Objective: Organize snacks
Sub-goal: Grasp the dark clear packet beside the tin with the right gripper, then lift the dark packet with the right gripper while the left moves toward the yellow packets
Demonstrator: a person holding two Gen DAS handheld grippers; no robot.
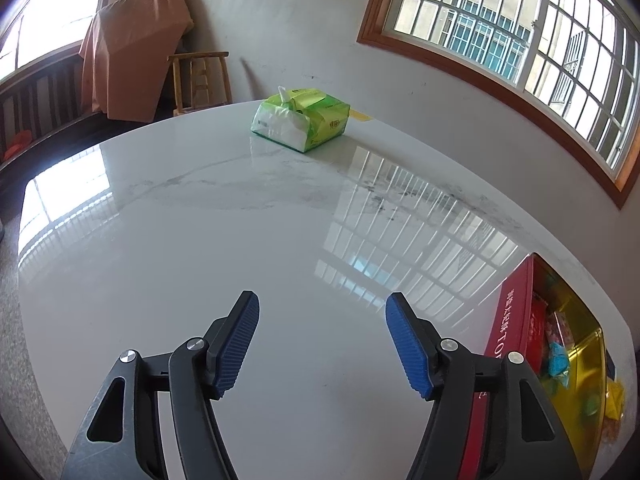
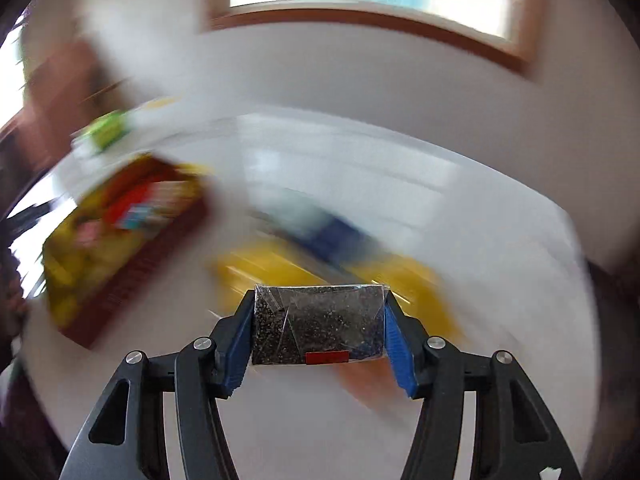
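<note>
In the right wrist view my right gripper (image 2: 320, 304) is shut on a clear-wrapped dark speckled snack bar (image 2: 316, 320) with a red label, both blue pads pressing its ends. It hangs above the white table. Below it lie blurred yellow (image 2: 408, 276) and blue (image 2: 332, 236) snack packs. A red box (image 2: 120, 236) with a yellow lining and several snacks sits to the left. In the left wrist view my left gripper (image 1: 322, 304) stands open over bare tabletop, nothing between its fingers. The same red box (image 1: 516, 308) lies at its right.
A green tissue pack (image 1: 300, 118) sits at the far side of the white marble table (image 1: 200, 220). A wooden chair (image 1: 200, 80) and a cloth-covered object stand beyond the table's far edge. Windows line the wall at right.
</note>
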